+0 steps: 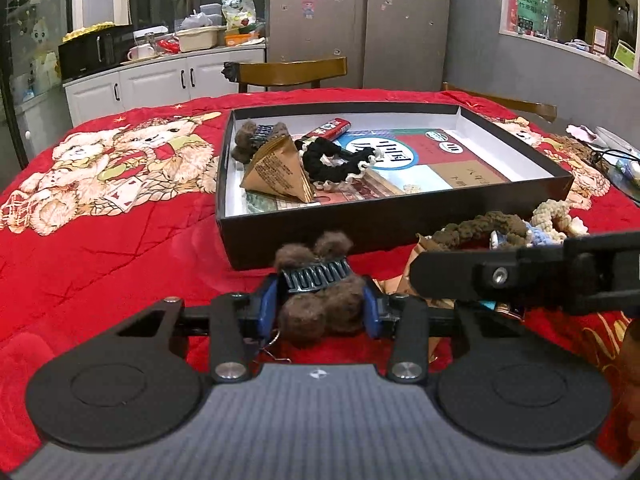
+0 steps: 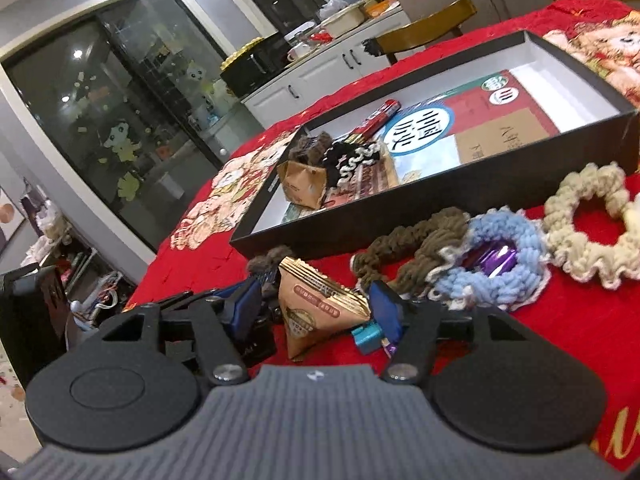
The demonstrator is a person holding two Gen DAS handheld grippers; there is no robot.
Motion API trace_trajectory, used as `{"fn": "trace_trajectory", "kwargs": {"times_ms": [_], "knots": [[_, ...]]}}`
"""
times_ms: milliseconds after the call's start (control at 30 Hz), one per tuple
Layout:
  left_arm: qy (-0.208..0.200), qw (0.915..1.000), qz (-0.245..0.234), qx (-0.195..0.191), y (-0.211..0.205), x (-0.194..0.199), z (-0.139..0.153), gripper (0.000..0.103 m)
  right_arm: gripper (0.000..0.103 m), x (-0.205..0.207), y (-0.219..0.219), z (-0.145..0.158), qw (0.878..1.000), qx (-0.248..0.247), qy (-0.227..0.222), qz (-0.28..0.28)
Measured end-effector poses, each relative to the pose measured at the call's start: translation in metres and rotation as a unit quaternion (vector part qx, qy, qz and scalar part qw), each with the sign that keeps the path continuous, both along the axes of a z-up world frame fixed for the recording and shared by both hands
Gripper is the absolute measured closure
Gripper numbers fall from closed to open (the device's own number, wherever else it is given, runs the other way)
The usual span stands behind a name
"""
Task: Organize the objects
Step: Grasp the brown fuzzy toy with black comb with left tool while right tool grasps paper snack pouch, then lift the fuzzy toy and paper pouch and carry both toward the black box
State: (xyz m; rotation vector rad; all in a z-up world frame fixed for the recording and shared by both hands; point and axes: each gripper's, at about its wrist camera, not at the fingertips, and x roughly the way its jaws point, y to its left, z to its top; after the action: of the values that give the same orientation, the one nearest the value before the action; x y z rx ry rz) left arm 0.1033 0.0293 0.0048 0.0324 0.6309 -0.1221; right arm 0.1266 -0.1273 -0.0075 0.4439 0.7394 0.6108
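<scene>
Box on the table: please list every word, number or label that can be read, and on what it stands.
"中国历史": book cover, lying in the box, seen upside down.
"八年", rest unclear: brown panel on that cover.
Too small or blurred: pyramid packet, red tube, green wall poster.

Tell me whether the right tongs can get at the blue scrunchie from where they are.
Probably yes, but not straight away. The right tongs have a triangular brown packet between their pads, so that goes first. The blue scrunchie lies just ahead to their right on the red cloth, its top uncovered, with a brown scrunchie against its near side.
</scene>
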Motion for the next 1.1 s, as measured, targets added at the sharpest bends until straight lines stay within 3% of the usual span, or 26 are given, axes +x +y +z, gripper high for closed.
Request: {"fn": "trace_trajectory", "kwargs": {"times_ms": [133,367,633,933,967,1100], "knots": [[-0.008,0.9996,0.019,0.021,-0.002,-0.005,0.001,0.055,0.03,0.0,0.001,-0.002,1.0,0.004,-0.001,0.007],[-0.004,0.9996,0.028,0.001,0.009,-0.012,0.001,0.055,0.029,-0.003,0.006,-0.005,1.0,0.008,-0.016,0.023],[-0.001,0.9996,0.028,0.001,0.008,-0.009,-0.001,0.055,0.056,0.002,0.001,-0.01,0.997,0.061,0.007,0.043],[-0.002,0.9996,0.026,0.007,0.007,-0.009,-0.001,0.055,0.069,-0.003,0.002,-0.006,0.997,0.068,-0.004,0.042],[-0.002,0.9996,0.026,0.006,0.007,-0.009,-0.001,0.055,0.076,-0.004,0.0,-0.006,0.997,0.064,-0.004,0.031],[-0.002,0.9997,0.026,0.001,0.007,-0.008,-0.001,0.055,0.078,0.003,-0.006,-0.01,0.997,0.073,0.014,0.022]]}}
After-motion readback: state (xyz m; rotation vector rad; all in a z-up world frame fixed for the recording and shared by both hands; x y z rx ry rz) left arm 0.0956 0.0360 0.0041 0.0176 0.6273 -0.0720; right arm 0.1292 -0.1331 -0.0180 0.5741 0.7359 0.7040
